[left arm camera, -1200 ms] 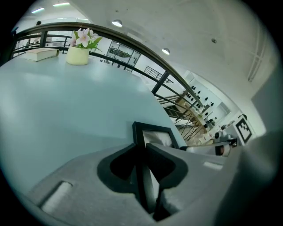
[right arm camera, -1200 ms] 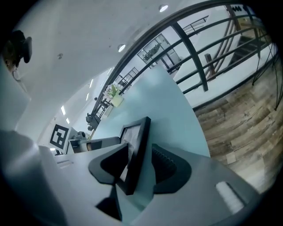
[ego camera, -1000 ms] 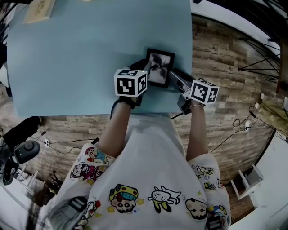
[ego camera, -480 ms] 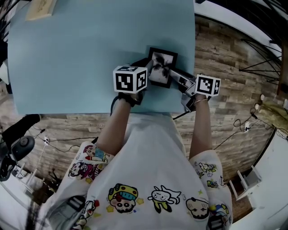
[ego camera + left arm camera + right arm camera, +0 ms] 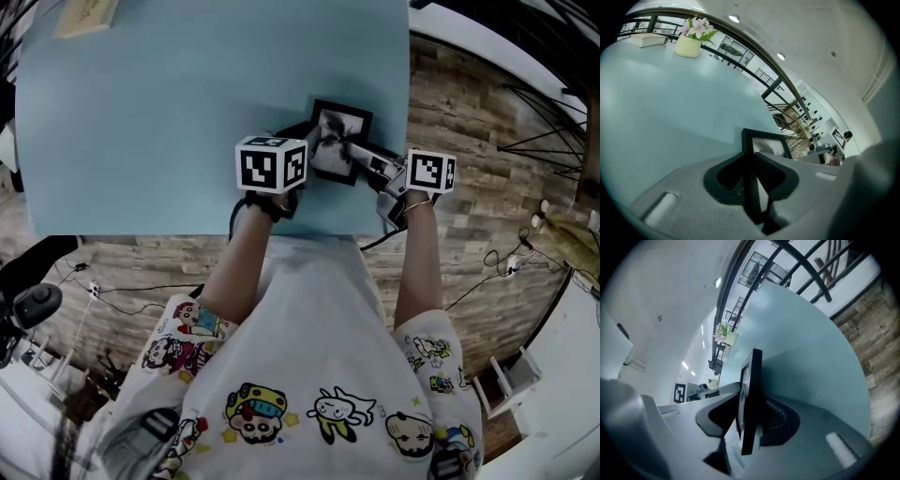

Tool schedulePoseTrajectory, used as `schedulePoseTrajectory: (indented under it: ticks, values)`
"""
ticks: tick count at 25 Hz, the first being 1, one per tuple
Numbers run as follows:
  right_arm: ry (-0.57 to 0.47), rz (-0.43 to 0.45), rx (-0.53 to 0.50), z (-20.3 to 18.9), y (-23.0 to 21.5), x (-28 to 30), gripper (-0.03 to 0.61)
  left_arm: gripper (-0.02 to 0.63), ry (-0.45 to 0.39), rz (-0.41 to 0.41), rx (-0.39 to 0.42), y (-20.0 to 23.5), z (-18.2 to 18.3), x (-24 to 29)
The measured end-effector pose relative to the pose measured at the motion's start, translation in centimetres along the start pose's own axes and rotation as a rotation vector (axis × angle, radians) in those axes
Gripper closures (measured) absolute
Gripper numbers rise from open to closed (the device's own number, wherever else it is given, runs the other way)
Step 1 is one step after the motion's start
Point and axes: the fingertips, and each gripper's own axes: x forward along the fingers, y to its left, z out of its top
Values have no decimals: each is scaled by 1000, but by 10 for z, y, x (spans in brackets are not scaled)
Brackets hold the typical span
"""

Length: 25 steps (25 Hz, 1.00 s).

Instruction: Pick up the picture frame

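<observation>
A small black picture frame (image 5: 339, 129) with a grey print sits near the right front corner of the pale blue table (image 5: 169, 112). My left gripper (image 5: 305, 145) is shut on its left edge. In the left gripper view the black rim (image 5: 765, 137) runs between the two pads (image 5: 752, 161). My right gripper (image 5: 356, 156) reaches in from the right. Its jaws have just been closing. In the right gripper view the frame (image 5: 753, 380) stands edge-on between them (image 5: 750, 413), with a pad against each face.
A light wooden block (image 5: 84, 19) lies at the table's far left corner. A cream pot of pink flowers (image 5: 691, 40) stands at the far edge, beside a book (image 5: 647, 40). The table's right edge runs just past the frame, above plank floor (image 5: 469, 122) with cables.
My right gripper has shifted left onto the frame's right side and rolled, and its jaws have narrowed around the frame. The left gripper has kept its hold in place.
</observation>
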Motion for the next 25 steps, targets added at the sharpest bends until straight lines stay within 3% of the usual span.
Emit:
schedulePoseTrajectory:
  ticks: [10,14,19,25]
  values:
    - [-32,121,29,11,15,16,477,545,2,-7,-8,-2,0,1]
    - [-47,94,54,12,10,18,526,545,3,-12,-13,-1,1,0]
    - [-92,199,68,17,21,20,540,545,4,-13,-13,-1,0,1]
    - [-91,192,71,16,19,20,541,545,8,-18,-22,-1,0,2]
